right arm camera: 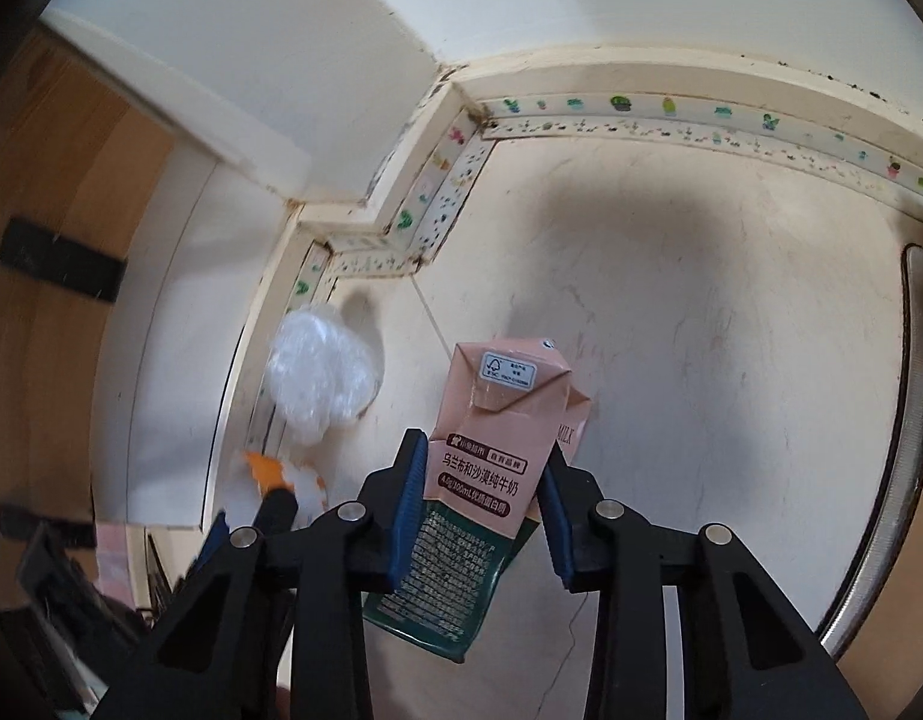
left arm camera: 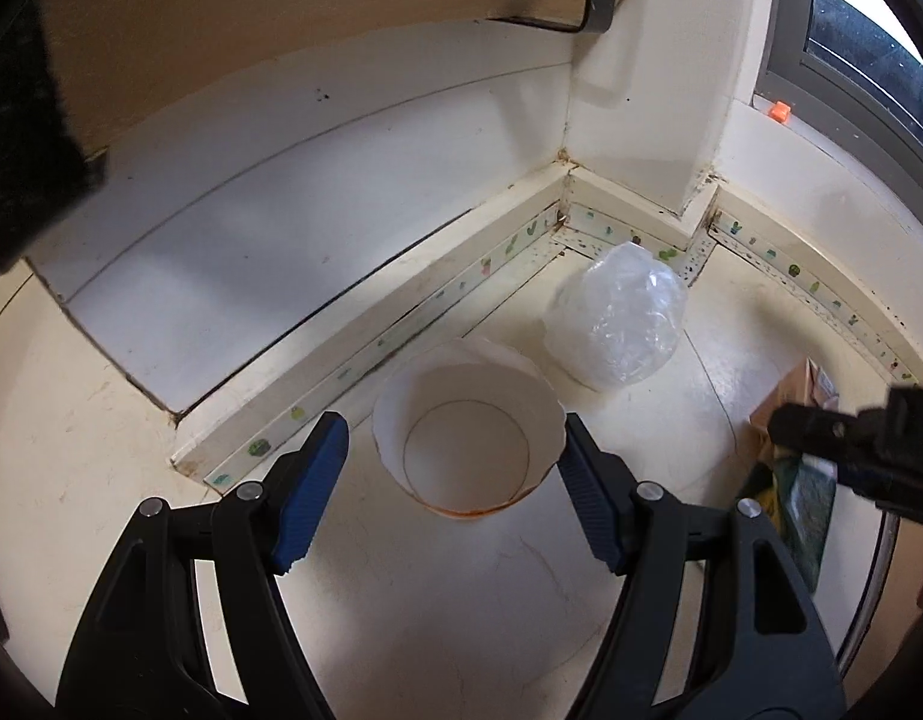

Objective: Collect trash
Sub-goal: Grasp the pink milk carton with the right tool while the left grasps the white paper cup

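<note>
A white paper cup [left arm camera: 469, 426] lies on its side on the cream floor, its mouth facing me, between the blue pads of my left gripper [left arm camera: 452, 441]; the jaws are wide and the right pad touches its rim. A crumpled clear plastic bag [left arm camera: 617, 315] lies behind it near the wall corner, also in the right wrist view [right arm camera: 320, 375]. My right gripper [right arm camera: 482, 480] is shut on a pink and green milk carton [right arm camera: 491, 450], held above the floor. The cup shows blurred in the right wrist view [right arm camera: 281, 480].
A skirting board with cactus-print tape [left arm camera: 401, 330] runs along the white walls and a boxed corner [left arm camera: 635, 120]. A wooden door or cabinet [right arm camera: 53, 192] stands at the left. A curved metal rim [right arm camera: 905, 420] edges the right. The right gripper's body [left arm camera: 851, 450] shows at the left wrist view's right edge.
</note>
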`<state>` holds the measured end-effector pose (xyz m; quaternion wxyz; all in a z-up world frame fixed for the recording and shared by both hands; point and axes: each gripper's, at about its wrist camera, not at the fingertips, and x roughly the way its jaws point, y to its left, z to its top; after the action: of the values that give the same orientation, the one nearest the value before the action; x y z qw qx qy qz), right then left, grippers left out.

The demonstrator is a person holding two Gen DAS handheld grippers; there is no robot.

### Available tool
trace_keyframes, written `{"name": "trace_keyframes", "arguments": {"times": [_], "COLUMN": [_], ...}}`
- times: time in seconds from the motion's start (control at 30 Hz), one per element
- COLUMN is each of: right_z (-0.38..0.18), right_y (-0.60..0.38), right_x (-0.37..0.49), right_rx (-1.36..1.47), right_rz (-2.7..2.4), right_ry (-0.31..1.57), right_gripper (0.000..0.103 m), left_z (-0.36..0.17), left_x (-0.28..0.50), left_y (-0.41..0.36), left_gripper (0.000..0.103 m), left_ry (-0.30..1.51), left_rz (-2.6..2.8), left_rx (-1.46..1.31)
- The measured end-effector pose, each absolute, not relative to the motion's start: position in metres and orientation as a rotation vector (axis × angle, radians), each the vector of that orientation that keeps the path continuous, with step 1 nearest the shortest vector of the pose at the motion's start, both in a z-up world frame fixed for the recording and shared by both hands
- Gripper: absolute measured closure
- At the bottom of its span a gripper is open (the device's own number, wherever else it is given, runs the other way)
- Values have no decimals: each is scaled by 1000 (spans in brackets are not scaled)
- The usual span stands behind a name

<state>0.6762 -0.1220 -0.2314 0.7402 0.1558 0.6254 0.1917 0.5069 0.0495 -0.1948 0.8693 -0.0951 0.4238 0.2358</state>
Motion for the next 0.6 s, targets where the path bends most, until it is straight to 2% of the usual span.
{"name": "trace_keyframes", "arguments": {"times": [0.2,0.3,0.6], "right_z": [-236,-234,-232], "right_y": [-123,-129,-142], "right_x": [661,656,644], "right_rx": [349,349,362], "right_rz": [461,470,479], "right_ry": [1369,1370,1370], "right_gripper": [69,69,70], "left_z": [-199,-199,-188], "left_x": [514,515,508], "left_y": [49,44,25], "left_gripper": [35,51,56], "left_ry": [875,867,849], "left_rz": [509,510,489], "left_rx": [-200,-188,-145]}}
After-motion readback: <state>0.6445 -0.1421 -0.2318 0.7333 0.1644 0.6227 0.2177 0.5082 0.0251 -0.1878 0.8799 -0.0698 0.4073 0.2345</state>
